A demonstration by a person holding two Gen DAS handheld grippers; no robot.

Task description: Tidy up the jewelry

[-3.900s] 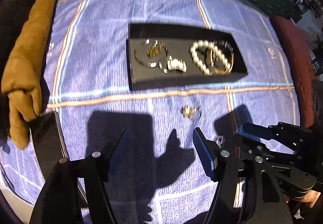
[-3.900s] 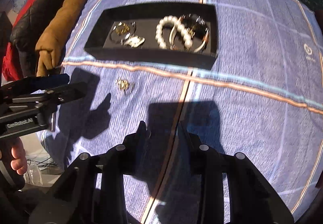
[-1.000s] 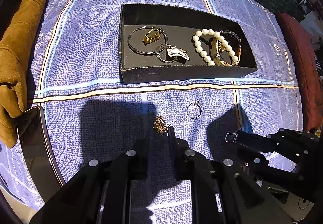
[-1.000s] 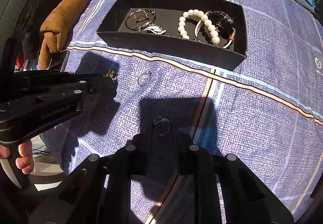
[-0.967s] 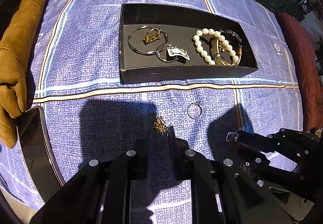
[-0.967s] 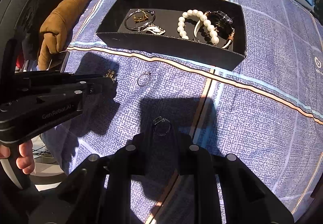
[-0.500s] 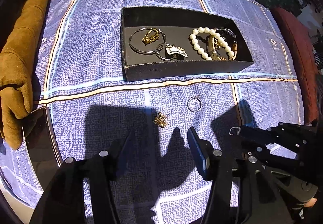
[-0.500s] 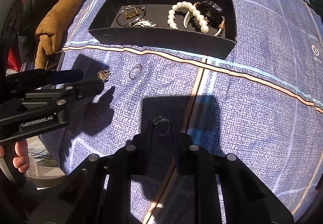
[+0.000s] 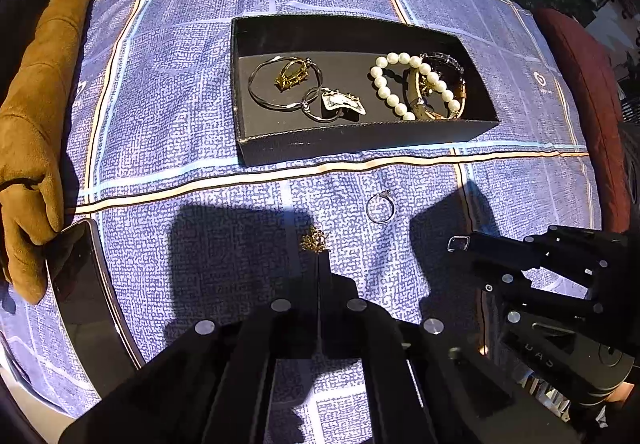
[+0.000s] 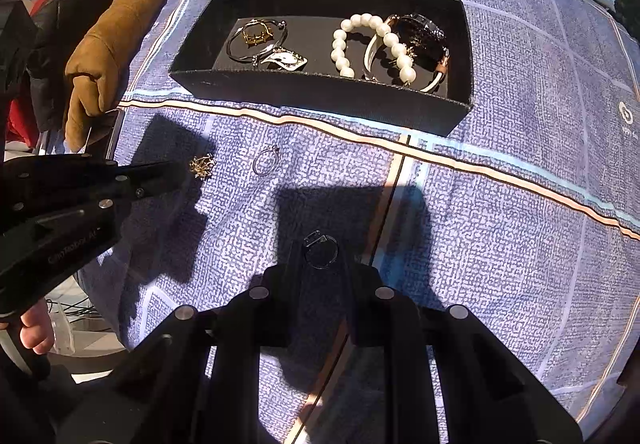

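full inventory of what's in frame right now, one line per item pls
black tray: 1, black, centre of cloth
pearl bracelet: 1, white, right part of tray
dark bangle: 1, black and gold, under the pearls
silver bangle: 1, silver, left part of tray
gold ring: 1, gold, inside silver bangle
loose ring: 1, silver, on cloth before tray
gold brooch: 1, gold, at left fingertips
square-stone ring: 1, silver, in right gripper
checked cloth: 1, blue
phone: 1, black, left edge
left gripper: shut
right gripper: shut on ring
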